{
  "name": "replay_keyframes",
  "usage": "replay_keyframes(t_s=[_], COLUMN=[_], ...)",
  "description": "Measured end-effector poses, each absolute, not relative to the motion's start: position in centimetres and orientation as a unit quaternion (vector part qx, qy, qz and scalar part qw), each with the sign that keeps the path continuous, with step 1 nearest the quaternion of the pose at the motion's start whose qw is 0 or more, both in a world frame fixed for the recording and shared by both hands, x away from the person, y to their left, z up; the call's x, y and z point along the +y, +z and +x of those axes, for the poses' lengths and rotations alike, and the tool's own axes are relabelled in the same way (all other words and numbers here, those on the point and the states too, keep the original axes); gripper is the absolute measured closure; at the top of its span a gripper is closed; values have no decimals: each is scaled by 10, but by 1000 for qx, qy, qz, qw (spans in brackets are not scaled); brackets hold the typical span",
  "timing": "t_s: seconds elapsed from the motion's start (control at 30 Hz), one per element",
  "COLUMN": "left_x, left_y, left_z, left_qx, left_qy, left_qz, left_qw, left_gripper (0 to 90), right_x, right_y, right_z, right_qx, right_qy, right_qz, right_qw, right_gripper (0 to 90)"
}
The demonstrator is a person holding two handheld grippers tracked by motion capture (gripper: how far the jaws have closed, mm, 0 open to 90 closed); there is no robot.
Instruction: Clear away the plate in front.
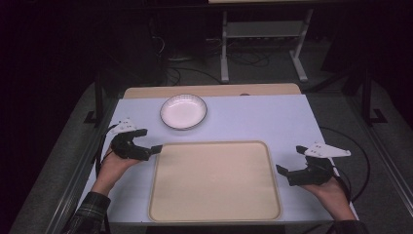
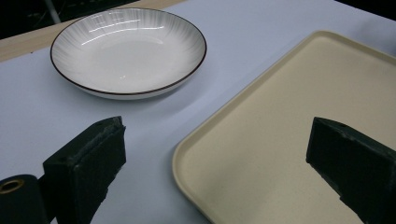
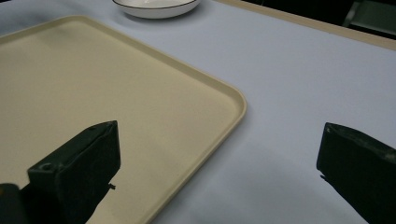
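Two claws, both spread and empty. High view: left claw (image 1: 155, 149) at the beige tray's (image 1: 214, 214) left rim, white bowl (image 1: 183, 111) just beyond on the worktop (image 1: 272, 119); right claw (image 1: 279, 170) at the right rim, farther from the bowl. Left gripper view: bowl (image 2: 128, 51) ahead-left, tray corner (image 2: 280, 140) between jaws. Right gripper view: tray edge (image 3: 154, 93) between jaws, bowl (image 3: 156, 7) far ahead.

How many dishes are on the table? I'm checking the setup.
1: a white round ceramic plate with a dark rim, on the pale blue table just beyond the beige plastic tray, nearer the left gripper.
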State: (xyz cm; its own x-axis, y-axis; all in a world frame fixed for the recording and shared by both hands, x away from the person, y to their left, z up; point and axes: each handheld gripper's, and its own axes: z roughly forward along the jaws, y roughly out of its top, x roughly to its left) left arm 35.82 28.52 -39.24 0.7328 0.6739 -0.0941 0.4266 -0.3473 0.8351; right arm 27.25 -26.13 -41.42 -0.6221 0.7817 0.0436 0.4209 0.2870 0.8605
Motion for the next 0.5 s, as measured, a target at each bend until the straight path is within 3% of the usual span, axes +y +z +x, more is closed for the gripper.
replay_keyframes(t_s=[0.5], left_x=[284], left_y=[-387], left_z=[385], left_qx=[351], left_qy=[139], left_qz=[803], left_qw=[461], left_gripper=[54], right_x=[-260], right_y=[-415], right_z=[273], right_qx=[780], right_qy=[453], right_qz=[385], right_qw=[197], right_gripper=[0])
